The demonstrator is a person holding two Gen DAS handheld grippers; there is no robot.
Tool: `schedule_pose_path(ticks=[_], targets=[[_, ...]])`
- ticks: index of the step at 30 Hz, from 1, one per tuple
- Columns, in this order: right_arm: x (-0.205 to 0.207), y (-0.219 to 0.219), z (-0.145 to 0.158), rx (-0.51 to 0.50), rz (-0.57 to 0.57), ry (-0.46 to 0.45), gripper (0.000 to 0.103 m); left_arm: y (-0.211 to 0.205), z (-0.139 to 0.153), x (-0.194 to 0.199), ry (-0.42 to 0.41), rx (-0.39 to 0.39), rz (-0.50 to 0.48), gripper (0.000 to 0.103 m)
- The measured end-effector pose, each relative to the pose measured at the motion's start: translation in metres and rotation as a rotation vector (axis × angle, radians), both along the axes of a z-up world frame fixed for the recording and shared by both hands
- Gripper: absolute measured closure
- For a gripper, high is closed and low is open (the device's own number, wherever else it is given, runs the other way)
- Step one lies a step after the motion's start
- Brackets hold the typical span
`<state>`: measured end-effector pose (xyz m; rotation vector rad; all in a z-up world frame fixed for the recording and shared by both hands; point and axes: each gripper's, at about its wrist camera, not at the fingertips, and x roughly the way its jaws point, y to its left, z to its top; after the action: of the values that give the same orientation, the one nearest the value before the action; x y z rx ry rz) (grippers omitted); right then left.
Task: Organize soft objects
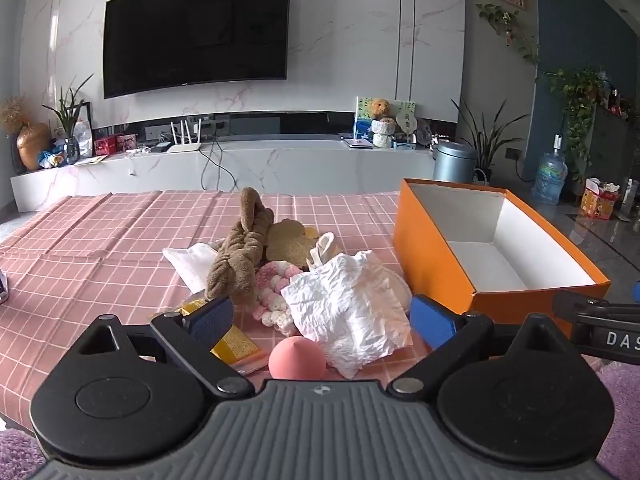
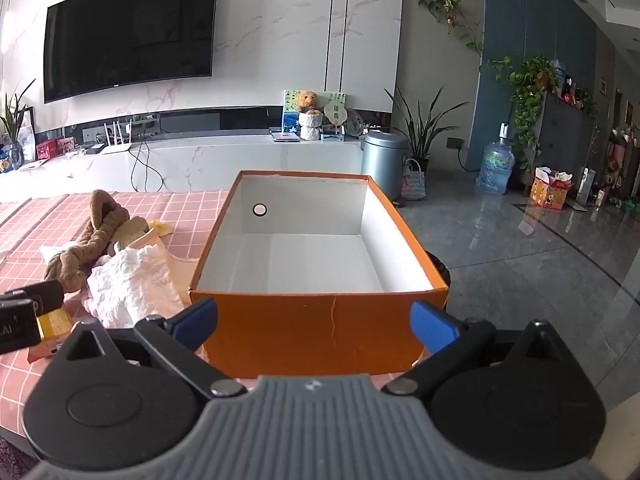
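A pile of soft things lies on the pink checked tablecloth: a brown knotted plush, a crumpled white cloth, a pink-and-white knitted piece, a tan round pad, a pink ball and a yellow packet. My left gripper is open just before the pile, the ball and white cloth between its blue pads. An empty orange box with a white inside stands to the right. My right gripper is open and empty in front of the box's near wall.
A white TV bench with a router, plants and a teddy bear runs behind the table under a wall TV. A grey bin, a water jug and a tiled floor lie to the right. A purple rug lies below the table edge.
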<state>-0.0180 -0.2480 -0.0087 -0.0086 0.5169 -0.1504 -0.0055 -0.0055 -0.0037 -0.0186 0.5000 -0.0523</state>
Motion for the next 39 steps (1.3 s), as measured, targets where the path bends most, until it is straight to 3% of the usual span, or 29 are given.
schedule_pose_path(ticks=[39], targets=[[0.008, 0.01, 0.0, -0.064, 0.001, 0.043, 0.002, -0.009, -0.006, 0.007, 0.031, 0.002, -0.052, 0.0]])
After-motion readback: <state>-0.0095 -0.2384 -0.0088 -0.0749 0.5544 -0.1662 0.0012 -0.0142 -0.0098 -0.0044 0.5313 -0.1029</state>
